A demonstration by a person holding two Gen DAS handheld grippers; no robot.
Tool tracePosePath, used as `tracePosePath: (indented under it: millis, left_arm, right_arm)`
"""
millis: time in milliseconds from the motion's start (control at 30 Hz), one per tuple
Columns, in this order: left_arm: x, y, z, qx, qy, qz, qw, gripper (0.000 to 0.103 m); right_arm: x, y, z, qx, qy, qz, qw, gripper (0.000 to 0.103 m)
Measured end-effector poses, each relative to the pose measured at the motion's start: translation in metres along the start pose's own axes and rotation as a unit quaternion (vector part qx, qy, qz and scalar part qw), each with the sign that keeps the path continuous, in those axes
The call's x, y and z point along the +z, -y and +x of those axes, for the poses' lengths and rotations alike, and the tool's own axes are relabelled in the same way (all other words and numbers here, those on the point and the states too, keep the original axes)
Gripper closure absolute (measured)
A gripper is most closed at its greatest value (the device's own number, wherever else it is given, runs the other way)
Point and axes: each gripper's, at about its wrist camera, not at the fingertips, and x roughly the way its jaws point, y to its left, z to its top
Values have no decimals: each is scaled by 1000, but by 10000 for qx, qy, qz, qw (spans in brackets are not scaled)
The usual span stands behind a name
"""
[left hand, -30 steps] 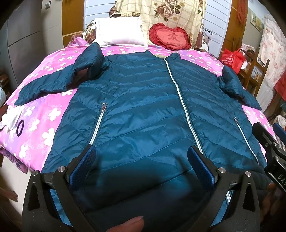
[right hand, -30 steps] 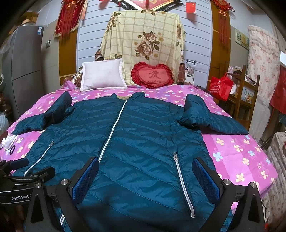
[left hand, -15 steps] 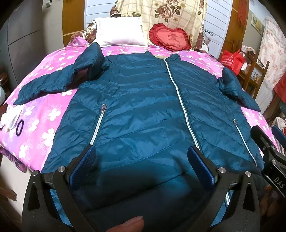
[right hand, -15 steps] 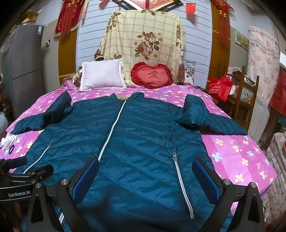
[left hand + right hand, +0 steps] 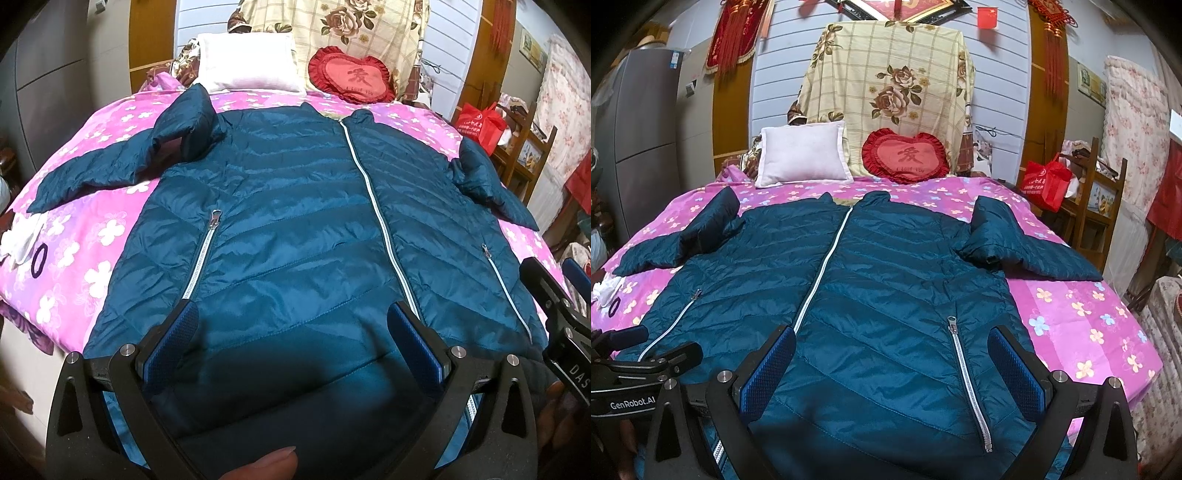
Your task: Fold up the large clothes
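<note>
A dark teal quilted jacket (image 5: 295, 221) lies flat, front up and zipped, on the pink flowered bed (image 5: 92, 240); it also shows in the right wrist view (image 5: 879, 288). Both sleeves are bent back at the shoulders. My left gripper (image 5: 293, 334) is open, hovering over the hem left of the centre zip. My right gripper (image 5: 892, 363) is open over the hem's right part, near the pocket zip (image 5: 964, 373). Each gripper shows at the edge of the other's view. Neither holds anything.
A white pillow (image 5: 801, 153) and a red heart cushion (image 5: 905, 157) lie at the bed's head. A white cloth and dark hair tie (image 5: 38, 254) lie at the bed's left edge. A wooden rack with a red bag (image 5: 1045, 182) stands right.
Both grippers have drifted slightly; the jacket sits a little lower in the left wrist view. Both stay open and the jacket has not moved.
</note>
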Motion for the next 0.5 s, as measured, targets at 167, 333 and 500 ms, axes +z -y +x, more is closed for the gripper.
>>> tracePosePath:
  millis: [167,333,500]
  left_arm:
    - [1,-1,0,-5,-2,-3,10000,1]
    - [1,-1,0,-12,-4,-9,10000,1]
    - [0,0,0,-8,-7,-7,10000,1]
  right_arm:
    - [0,0,0,0,-2,-1,10000,0]
    - [0,0,0,-5,-1,-13,10000,0]
    - [0,-1,0,-7,0,-15,10000,0]
